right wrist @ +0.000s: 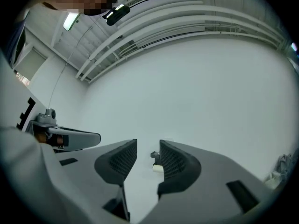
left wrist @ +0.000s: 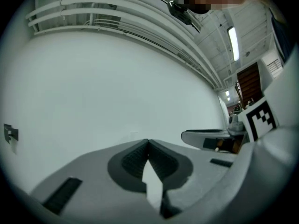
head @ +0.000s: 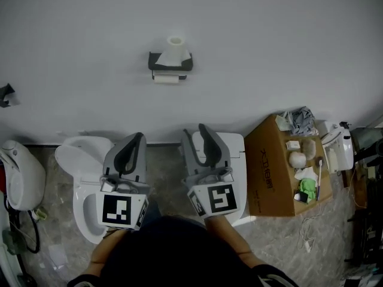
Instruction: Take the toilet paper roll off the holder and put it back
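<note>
- Wall (head: 269, 46): plain white and takes up most of the head view. Everything the task needs hangs on it, well above both grippers.
- Toilet (head: 75, 160): sits right under the left gripper with the bowl open. A 2nd white lid or tank (head: 234, 154) is under the right one. If the roll gets knocked off, it probably lands down here.
- Cardboard box (head: 269, 172): off to the right and full of odds and ends. It isn't in the way.
- Left gripper (head: 138, 137): clenched, jaws pressed together with nothing in them. It can't help catch anything until it opens.
- Right gripper (head: 196, 137): released, jaws apart with only bare wall between them. In its own view the holder shows tiny and far off in the gap.
- Holder (head: 170, 64): dark little shelf on the wall. There's a white bit (head: 166, 79) under it, and I can't tell if that's a 2nd roll.
- Toilet paper roll (head: 175, 49): stands upright on top of the holder with a loose sheet drooping down the front. It's well apart from both grippers.
- What could go wrong:
  - The right jaws look a bit narrow for the roll, so a reach like this could shove it off instead of grabbing it.
  - Squeezing hard would crush the soft roll.
  - Catching just the loose sheet would unroll it.
</note>
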A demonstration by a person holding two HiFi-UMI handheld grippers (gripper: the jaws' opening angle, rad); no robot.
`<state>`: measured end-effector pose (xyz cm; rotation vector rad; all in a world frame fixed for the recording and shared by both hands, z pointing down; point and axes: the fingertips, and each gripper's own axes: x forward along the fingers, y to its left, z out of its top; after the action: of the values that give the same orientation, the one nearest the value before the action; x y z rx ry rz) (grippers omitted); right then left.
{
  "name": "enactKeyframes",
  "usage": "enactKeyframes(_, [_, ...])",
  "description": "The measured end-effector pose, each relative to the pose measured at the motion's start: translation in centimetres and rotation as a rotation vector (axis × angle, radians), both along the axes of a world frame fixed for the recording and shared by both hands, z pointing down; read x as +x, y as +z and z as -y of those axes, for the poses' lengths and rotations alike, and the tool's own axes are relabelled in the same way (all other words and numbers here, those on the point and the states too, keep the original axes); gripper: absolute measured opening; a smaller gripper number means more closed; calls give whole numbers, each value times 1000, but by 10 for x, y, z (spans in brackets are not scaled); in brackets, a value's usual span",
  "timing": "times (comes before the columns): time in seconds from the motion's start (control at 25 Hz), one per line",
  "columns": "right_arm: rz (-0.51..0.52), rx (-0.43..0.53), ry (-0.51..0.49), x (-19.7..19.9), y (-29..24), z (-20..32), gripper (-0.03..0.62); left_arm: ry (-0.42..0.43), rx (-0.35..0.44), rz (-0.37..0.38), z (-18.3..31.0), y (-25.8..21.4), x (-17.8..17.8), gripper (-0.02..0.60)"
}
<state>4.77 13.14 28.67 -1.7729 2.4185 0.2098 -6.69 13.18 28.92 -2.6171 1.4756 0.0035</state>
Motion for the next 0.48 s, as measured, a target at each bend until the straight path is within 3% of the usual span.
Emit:
enactKeyframes(0.2, [1,-18,-11,-1,7,14,144,-30,-17,-7,13,7,-8,0])
enactKeyframes(0.48, [-24,14,0,4,-3,57,147,-3,12,-4,62,-2,8,0])
